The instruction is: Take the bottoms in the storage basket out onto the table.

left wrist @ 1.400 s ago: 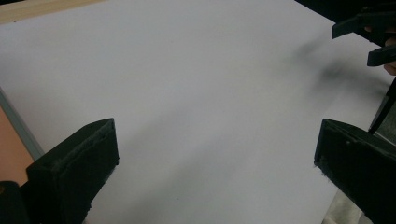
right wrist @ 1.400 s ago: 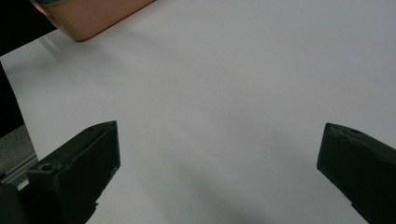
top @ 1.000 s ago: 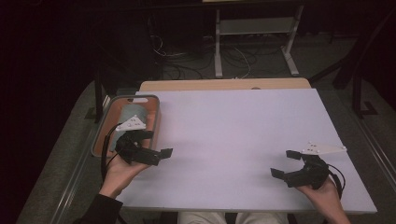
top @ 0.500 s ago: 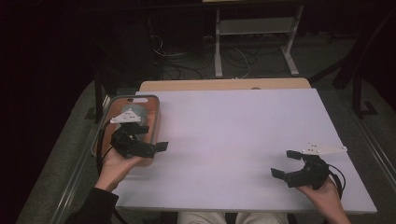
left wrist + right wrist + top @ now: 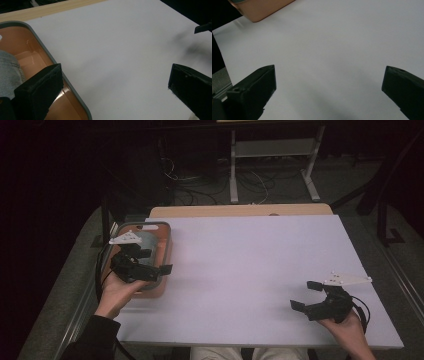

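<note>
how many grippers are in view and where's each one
2. The left gripper is over the orange tray at the table's left edge, jaws open. The right gripper is over the white table near its front right corner, jaws open.

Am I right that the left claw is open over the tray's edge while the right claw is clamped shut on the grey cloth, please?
Not quite. The right claw is open and holds nothing, over the bare white table, as the right gripper view shows. The grey cloth lies in the tray. The left claw is indeed open over the tray's edge.
</note>
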Demonstrator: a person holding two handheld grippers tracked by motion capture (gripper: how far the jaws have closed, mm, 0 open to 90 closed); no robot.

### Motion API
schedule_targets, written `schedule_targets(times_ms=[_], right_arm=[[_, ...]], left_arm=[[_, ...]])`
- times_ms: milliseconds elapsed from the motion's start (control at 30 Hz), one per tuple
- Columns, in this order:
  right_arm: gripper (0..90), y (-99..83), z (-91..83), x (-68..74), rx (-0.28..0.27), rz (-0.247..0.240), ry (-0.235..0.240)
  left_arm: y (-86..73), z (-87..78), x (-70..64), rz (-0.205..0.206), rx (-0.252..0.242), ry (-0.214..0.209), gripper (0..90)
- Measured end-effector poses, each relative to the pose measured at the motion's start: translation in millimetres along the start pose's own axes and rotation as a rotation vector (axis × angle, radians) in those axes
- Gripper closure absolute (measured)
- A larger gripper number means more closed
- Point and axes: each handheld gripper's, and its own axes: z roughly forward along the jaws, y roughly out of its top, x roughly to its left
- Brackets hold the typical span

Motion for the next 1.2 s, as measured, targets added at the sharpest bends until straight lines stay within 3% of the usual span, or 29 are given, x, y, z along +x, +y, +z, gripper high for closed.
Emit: schedule_targets(times_ms=[300,800,1200], right_arm=[[0.0,-0.4,0.1,-0.2,0.003,-0.002,0.000],[0.0,-0.7,0.1,-0.1,0.005,-0.003,0.002],[0.0,-0.8,0.3,-0.1,0.007,-0.004,0.002]], left_arm=[[0.6,-1.6,11.2,-0.018,0.009,0.018,0.0],[8.6,-9.2,41.1,-0.058,0.028,0.074,0.0],[7.9,-14.0,62.4,-0.120,-0.004,0.108,0.0]])
